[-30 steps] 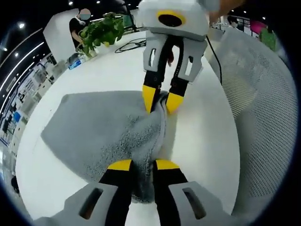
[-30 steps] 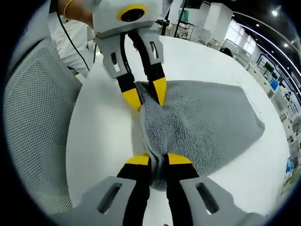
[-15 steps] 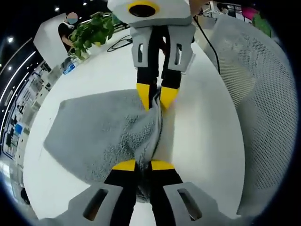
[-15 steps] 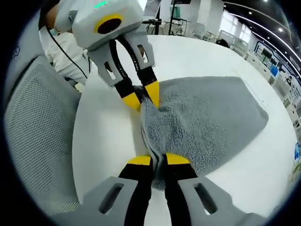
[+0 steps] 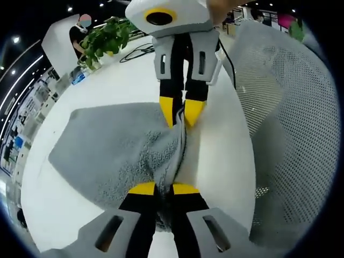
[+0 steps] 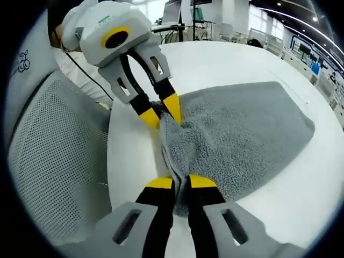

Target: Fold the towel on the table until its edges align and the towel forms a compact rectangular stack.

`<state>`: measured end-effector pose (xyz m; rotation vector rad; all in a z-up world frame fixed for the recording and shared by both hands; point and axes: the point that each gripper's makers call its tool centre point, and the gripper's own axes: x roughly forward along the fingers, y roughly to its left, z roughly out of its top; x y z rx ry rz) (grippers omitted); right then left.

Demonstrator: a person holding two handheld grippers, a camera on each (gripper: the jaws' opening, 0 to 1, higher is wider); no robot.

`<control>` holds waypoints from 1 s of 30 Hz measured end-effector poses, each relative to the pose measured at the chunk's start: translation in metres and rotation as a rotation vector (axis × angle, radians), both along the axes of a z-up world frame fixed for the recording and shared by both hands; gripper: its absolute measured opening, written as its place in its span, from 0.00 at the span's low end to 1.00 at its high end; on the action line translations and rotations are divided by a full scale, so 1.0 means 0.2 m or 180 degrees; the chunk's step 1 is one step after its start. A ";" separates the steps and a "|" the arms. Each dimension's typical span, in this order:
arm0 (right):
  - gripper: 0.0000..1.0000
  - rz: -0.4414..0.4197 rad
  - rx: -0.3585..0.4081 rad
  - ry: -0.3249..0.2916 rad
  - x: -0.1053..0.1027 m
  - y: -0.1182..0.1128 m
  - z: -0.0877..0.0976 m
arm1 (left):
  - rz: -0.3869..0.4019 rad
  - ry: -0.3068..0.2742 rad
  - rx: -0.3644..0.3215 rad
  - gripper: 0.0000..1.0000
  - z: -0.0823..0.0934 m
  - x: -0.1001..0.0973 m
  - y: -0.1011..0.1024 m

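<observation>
A grey terry towel [image 5: 113,150] lies on the white table [image 5: 107,80], its near edge lifted and bunched between the two grippers. My left gripper [image 5: 164,189] is shut on one corner of that edge. Facing it in the left gripper view, my right gripper [image 5: 184,114] is shut on the other corner. In the right gripper view my right gripper [image 6: 181,183] pinches the towel [image 6: 236,134] at the bottom, and the left gripper [image 6: 161,112] holds the far corner. The towel's far part spreads flat on the table [image 6: 226,59].
A white mesh chair back [image 5: 290,123] stands close along the table's edge; it is also in the right gripper view [image 6: 59,156]. A green plant [image 5: 105,37] and a black cable [image 5: 141,52] sit at the far side of the table. A person [image 6: 75,54] is beside the chair.
Both grippers have stayed shut on the towel's corners. The held edge has drawn toward the table's edge by the chair, and the views have shifted with the hands.
</observation>
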<state>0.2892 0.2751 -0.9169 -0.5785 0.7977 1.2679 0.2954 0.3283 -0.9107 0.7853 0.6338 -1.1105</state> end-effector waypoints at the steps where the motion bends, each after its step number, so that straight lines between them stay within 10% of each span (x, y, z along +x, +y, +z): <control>1: 0.06 0.0131 -0.0084 -0.0134 -0.02 -0.01 0.00 | 0.0033 0.0015 -0.0049 0.08 0.00 -0.02 -0.01; 30: 0.05 0.0111 -0.0122 -0.0407 -0.33 -0.05 0.16 | 0.0109 0.0428 -0.0457 0.08 0.10 -0.32 -0.02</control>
